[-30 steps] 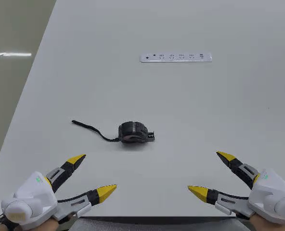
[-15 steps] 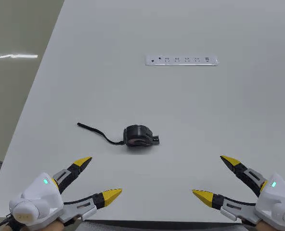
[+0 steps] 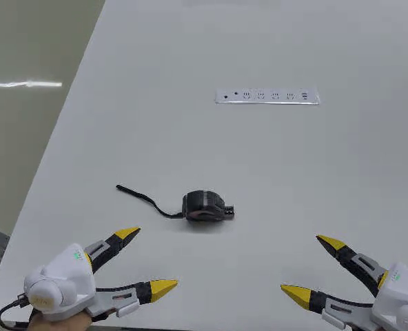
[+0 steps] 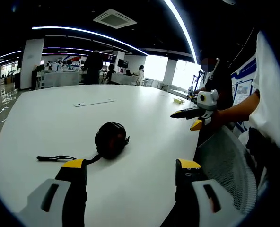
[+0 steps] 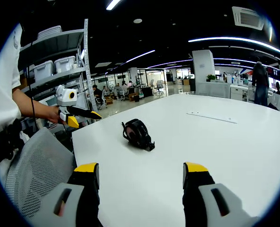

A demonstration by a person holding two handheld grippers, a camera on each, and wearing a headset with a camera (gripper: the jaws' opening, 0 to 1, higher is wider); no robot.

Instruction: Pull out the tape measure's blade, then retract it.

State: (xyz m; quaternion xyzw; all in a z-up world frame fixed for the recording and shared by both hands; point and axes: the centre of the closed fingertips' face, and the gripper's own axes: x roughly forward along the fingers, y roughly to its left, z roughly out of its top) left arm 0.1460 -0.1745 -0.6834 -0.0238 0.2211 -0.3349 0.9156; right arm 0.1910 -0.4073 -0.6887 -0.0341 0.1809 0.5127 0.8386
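Tape measure [image 3: 205, 206] lies on the table [image 3: 190, 124] ahead of the left gripper [image 3: 147, 258] and right gripper [image 3: 311, 267], between them and well apart from each. Both hover with jaws spread wide.

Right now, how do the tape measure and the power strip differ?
The tape measure is black, compact and rounded; the power strip is white, long and flat. The tape measure lies nearer the person, the power strip farther back. The tape measure trails a black strap to one side; the power strip carries a row of sockets. Both rest on the white table, held by nothing.
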